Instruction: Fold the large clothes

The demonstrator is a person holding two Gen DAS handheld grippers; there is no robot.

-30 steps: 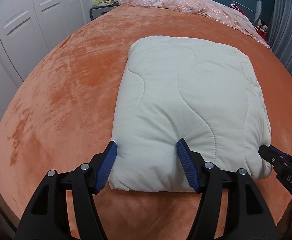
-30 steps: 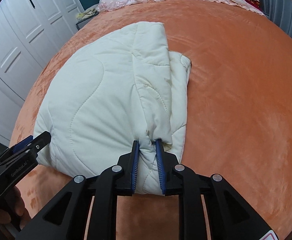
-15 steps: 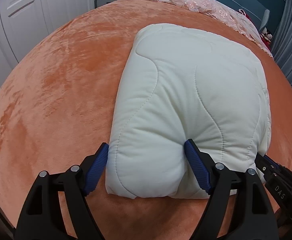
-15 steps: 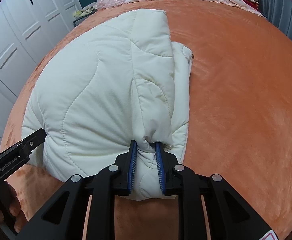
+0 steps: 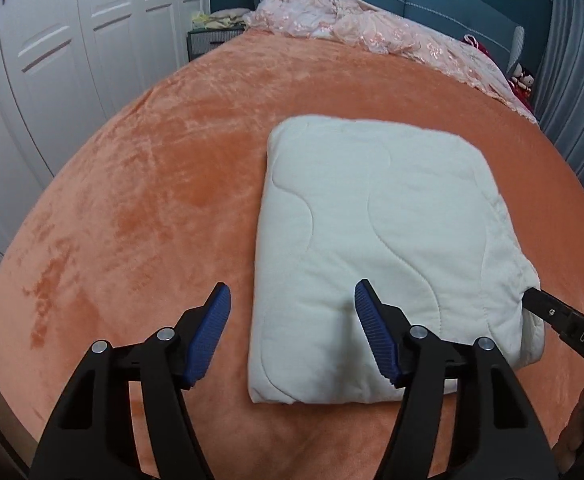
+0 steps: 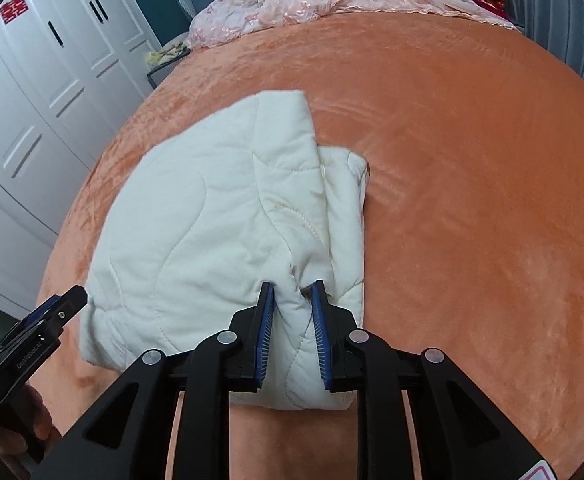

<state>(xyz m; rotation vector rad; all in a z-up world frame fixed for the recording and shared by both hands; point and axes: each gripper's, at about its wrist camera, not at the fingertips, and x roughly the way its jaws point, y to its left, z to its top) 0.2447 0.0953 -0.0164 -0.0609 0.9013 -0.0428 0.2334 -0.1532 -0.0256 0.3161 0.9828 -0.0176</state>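
1. Cream quilted bundle point(image 5: 376, 248) sits folded into a thick pad at centre frame on the orange bed point(image 5: 151, 200), near edge at lower centre.
2. My right tool point(image 6: 292, 336) is clamped on a bunched near corner of the bundle, lower centre of the right wrist view; fabric puckers between the pads.
3. My left tool point(image 5: 292, 332) has just been closing, but the pads stand apart and grip nothing. The left pad is clear over the bed; the right pad point(image 5: 372, 332) sits at the quilt's near edge, possibly dimpling it, hard to tell through the fisheye.
4. Handling, my read: soft, puffy, compressible, no stiffness. Light for its bulk, but layers will slide and sag if lifted by one point.
5. Open layered edges run down the right side in the right wrist view; they could splay.
6. Best hold, I judge: both near corners, pinching through all layers, deep bite.
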